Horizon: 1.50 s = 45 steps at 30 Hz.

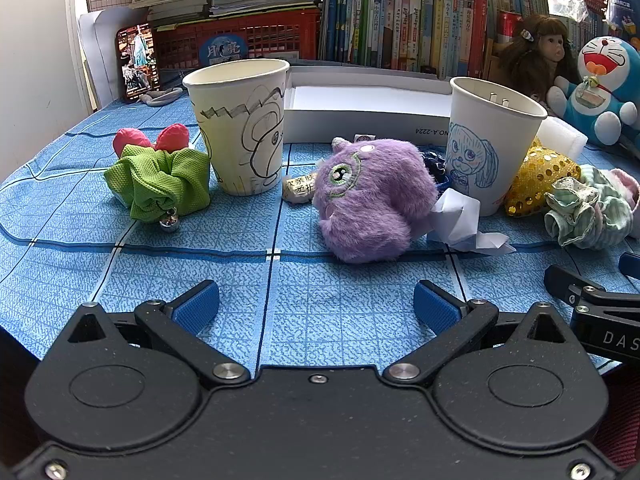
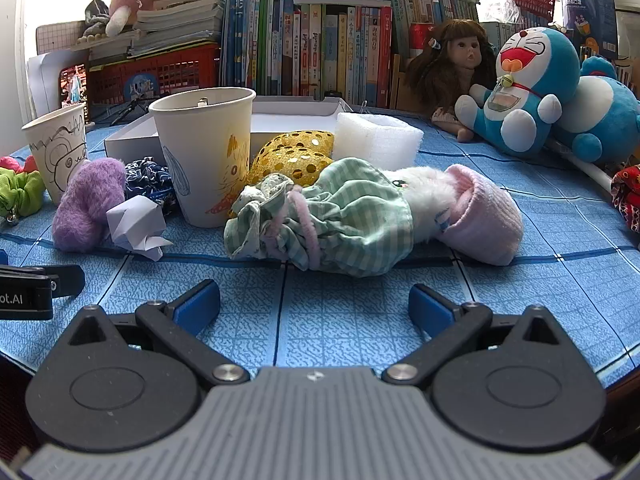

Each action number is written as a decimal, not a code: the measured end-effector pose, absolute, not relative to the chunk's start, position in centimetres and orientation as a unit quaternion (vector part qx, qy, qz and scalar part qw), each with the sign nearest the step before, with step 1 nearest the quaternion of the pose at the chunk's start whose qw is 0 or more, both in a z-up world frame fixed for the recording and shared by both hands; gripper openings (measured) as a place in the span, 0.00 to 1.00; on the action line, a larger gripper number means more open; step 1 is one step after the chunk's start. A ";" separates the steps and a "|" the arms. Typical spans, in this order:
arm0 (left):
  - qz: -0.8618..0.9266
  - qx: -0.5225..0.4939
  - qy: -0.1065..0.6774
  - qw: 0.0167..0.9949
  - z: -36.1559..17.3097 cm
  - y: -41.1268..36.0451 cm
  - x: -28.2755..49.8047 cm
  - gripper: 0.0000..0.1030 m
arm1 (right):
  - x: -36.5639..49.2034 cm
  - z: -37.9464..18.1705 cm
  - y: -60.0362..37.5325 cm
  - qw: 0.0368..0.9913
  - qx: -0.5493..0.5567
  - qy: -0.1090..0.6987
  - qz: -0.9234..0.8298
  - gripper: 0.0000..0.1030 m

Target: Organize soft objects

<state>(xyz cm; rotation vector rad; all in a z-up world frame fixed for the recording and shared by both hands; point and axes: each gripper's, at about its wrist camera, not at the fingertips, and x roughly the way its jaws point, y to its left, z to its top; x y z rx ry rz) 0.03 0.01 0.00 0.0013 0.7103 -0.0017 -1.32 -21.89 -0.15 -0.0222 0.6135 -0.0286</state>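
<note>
A purple plush toy (image 1: 370, 196) lies on the blue cloth just ahead of my left gripper (image 1: 316, 304), which is open and holds nothing. To its left sits a green scrunchie with red tips (image 1: 158, 176). Two drawn-on paper cups (image 1: 244, 124) (image 1: 490, 144) stand behind them. My right gripper (image 2: 314, 304) is open and empty too. In front of it lies a plush in a green checked dress with a pink hat (image 2: 360, 216). Behind that are a gold sequin piece (image 2: 292, 158), a dark blue scrunchie (image 2: 148, 178) and the purple plush toy (image 2: 86, 204).
A white shallow box (image 1: 360, 116) lies behind the cups. Crumpled white paper (image 1: 460, 220) rests by the purple toy, and a white foam block (image 2: 378, 140) sits further back. A doll (image 2: 452, 64), blue plush cats (image 2: 528, 88), books and a red basket (image 1: 240, 40) line the rear.
</note>
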 end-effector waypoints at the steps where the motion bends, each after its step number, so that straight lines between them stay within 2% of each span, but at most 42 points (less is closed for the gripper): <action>1: -0.001 0.001 0.348 0.938 0.0 0.0 0.0 1.00 | -1.3 -0.1 -21.9 0.953 -0.011 0.302 -0.014 1.00; 45: -0.003 0.006 0.347 0.938 -0.2 0.2 0.2 1.00 | -1.4 -0.2 -21.8 0.954 -0.011 0.300 -0.015 1.00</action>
